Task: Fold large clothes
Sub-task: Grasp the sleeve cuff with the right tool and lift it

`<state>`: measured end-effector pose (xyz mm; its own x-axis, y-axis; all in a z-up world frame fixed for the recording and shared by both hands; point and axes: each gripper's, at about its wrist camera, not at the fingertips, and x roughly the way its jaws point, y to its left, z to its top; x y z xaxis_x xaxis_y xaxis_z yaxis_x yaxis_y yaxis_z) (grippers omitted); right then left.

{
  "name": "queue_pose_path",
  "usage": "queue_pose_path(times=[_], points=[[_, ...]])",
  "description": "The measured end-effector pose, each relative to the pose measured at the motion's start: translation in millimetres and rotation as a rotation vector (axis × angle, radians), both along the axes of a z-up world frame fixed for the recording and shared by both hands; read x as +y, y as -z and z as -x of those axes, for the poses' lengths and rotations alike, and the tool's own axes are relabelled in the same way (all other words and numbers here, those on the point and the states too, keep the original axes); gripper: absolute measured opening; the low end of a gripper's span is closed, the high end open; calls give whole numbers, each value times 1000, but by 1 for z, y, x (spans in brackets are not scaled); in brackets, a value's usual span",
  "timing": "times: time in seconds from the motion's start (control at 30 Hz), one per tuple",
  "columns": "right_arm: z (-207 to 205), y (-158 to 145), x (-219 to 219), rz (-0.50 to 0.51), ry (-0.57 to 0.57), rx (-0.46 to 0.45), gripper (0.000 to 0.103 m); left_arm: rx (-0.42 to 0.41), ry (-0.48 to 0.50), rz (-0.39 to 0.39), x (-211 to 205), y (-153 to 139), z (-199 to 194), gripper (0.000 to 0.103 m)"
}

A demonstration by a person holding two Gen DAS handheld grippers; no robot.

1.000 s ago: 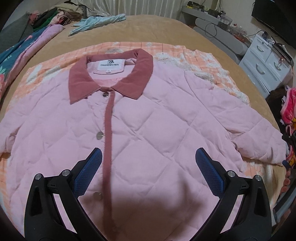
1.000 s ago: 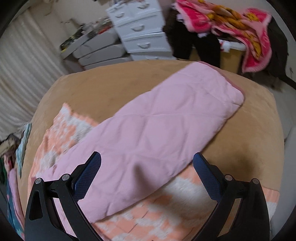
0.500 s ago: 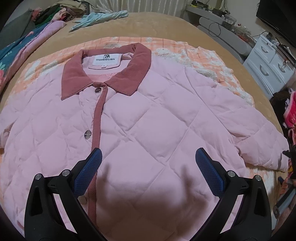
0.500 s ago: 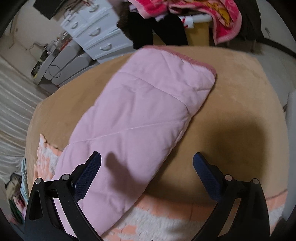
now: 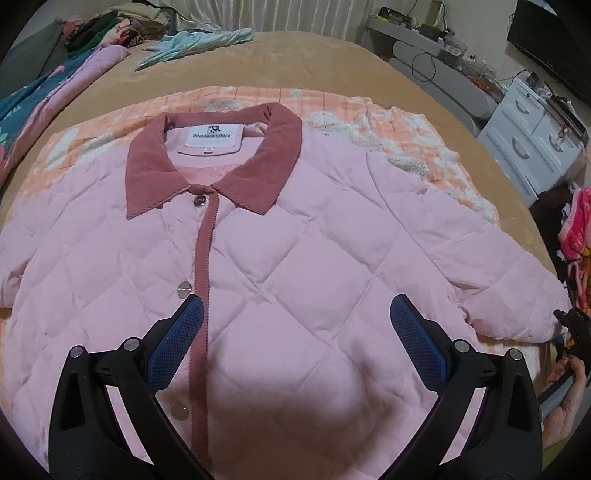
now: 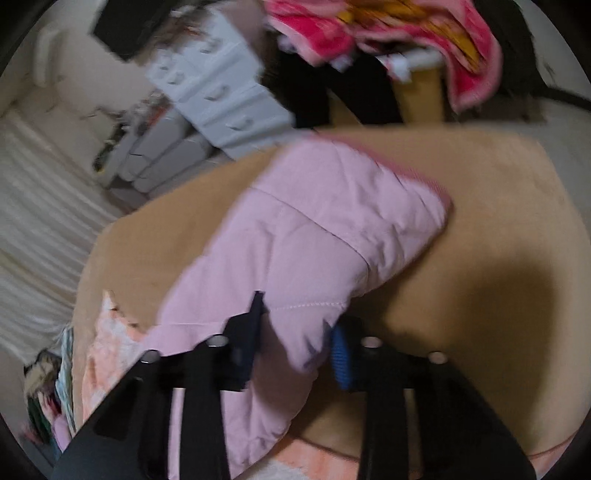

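A pink quilted jacket (image 5: 295, 258) with a dusty-red collar (image 5: 214, 162) lies face up and buttoned on the bed. My left gripper (image 5: 295, 314) hovers open over its lower front, nothing between the fingers. In the right wrist view the jacket's sleeve (image 6: 332, 229) stretches away over the tan cover. My right gripper (image 6: 299, 325) is closing on the sleeve's near edge, and the fabric bunches between its pads. That gripper and the hand holding it (image 5: 565, 391) also show at the left wrist view's right edge, by the cuff.
An orange-and-white checked blanket (image 5: 369, 110) lies under the jacket on the tan bed cover (image 5: 314, 55). A light blue garment (image 5: 195, 44) and a clothes pile (image 5: 110, 29) lie at the far side. White drawers (image 5: 532, 140) and a pink-yellow blanket (image 6: 388, 33) stand past the bed's right edge.
My right gripper moved along the sleeve toward its cuff end, rolled, and its jaws went from wide open to pinching the sleeve edge. The left gripper stayed open over the jacket front.
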<state>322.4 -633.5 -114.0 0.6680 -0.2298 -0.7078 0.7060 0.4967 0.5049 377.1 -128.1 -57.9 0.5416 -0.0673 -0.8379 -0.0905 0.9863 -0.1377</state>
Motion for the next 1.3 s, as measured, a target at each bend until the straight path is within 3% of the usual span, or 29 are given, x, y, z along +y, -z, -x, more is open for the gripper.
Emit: queue_pose_path(times=[0.17, 0.53, 1.0, 1.3], points=[[-8, -54, 31, 143, -141, -92, 17, -25, -5, 6, 9, -17, 8, 95], [-15, -131, 107, 294, -388, -239, 15, -94, -17, 12, 38, -59, 28, 95], [-16, -181, 184, 407, -586, -347, 15, -148, -66, 33, 85, -89, 39, 95], [-19, -195, 264, 481, -767, -390, 15, -195, -71, 86, 118, -103, 45, 95]])
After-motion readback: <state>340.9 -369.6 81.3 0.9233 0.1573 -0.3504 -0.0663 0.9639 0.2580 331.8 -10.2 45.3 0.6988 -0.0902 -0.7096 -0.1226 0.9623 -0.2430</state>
